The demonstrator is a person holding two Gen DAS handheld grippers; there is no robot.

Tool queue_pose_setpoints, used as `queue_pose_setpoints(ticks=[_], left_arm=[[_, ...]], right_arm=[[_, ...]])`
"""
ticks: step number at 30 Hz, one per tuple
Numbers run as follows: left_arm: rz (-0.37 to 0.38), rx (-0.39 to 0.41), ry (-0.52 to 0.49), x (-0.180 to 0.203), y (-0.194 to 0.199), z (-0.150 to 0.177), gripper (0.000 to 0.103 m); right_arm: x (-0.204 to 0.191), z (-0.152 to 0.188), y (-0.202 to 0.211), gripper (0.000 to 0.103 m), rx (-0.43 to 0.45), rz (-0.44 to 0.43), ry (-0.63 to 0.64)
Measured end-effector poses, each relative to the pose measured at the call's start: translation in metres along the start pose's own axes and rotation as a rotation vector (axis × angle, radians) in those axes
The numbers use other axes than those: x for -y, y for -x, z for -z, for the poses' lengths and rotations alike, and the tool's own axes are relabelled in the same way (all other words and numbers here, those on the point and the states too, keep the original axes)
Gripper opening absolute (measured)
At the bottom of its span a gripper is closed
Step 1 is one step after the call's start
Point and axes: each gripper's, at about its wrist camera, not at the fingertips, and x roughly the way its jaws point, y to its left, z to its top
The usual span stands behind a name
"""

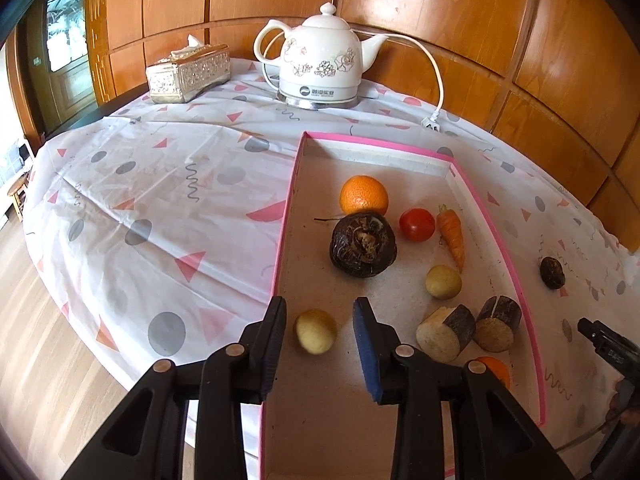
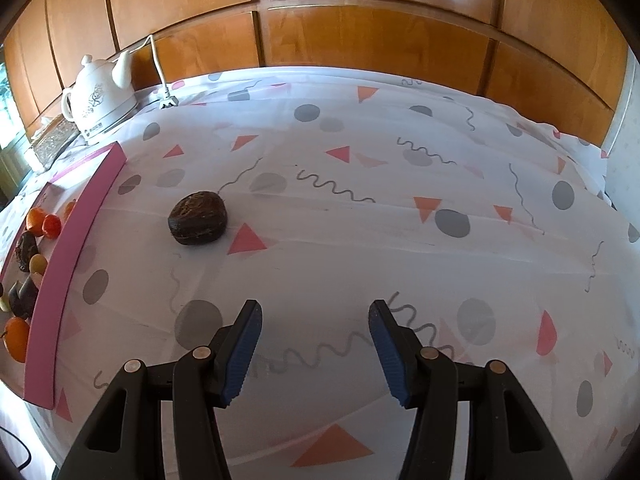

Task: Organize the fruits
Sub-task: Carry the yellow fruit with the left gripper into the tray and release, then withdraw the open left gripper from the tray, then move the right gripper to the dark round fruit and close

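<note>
Left tongs (image 1: pixel 320 322) hang over the near end of a pink-edged tray (image 1: pixel 286 216), jaws slightly parted with a small yellow potato (image 1: pixel 316 331) lying on the tray floor between them; the pads stand clear of it on both sides, so nothing is gripped. Farther along the tray lie a large dark taro (image 1: pixel 363 245), an orange (image 1: pixel 363 196), a tomato (image 1: pixel 417 224), a carrot (image 1: pixel 452 237), a second yellow potato (image 1: pixel 443 282), two cut root pieces (image 1: pixel 466 330) and another orange (image 1: pixel 496 370) partly hidden behind the tongs. Right tongs (image 2: pixel 316 346) are held above the cloth-covered surface (image 2: pixel 360 248), jaws moderately open and empty. A small dark taro (image 2: pixel 198 218) rests on the cloth outside the tray, ahead and to the left of the right tongs, well apart from them. At the far edge stand a white kettle (image 1: pixel 320 68) and a tissue box (image 1: pixel 188 74).
</note>
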Motion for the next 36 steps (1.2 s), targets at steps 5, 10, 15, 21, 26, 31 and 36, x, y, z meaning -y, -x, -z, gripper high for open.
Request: queue_pose_setpoints(ticks=[5,10,15,21,26,31,36], left_arm=[[0.001,0.025,0.014,-0.002,0.007,-0.002,0.035],[-0.009,0.056,0.058,-0.01,0.019,-0.005,0.045],[-0.019,0.07,0.094,-0.019,0.027,-0.005,0.049],[-0.043,0.075,0.122,-0.032,0.033,-0.003,0.054],[-0.078,0.074,0.176,-0.049,0.034,-0.001,0.059],[-0.095,0.072,0.206,-0.06,0.034,0.0,0.061],[-0.111,0.07,0.226,-0.069,0.034,0.001,0.064]], right_arm=[[-0.002,-0.002,-0.001,0.056,-0.002,-0.008,0.001],[-0.005,-0.005,-0.001,0.056,0.0,-0.024,0.003],[-0.016,-0.015,-0.003,0.057,0.014,-0.077,0.028],[-0.037,-0.035,-0.008,0.063,0.039,-0.116,0.08],[-0.056,-0.048,-0.019,0.063,0.022,-0.116,0.138],[-0.075,-0.052,-0.033,0.063,-0.011,-0.099,0.207],[-0.087,-0.052,-0.044,0.063,-0.04,-0.078,0.263]])
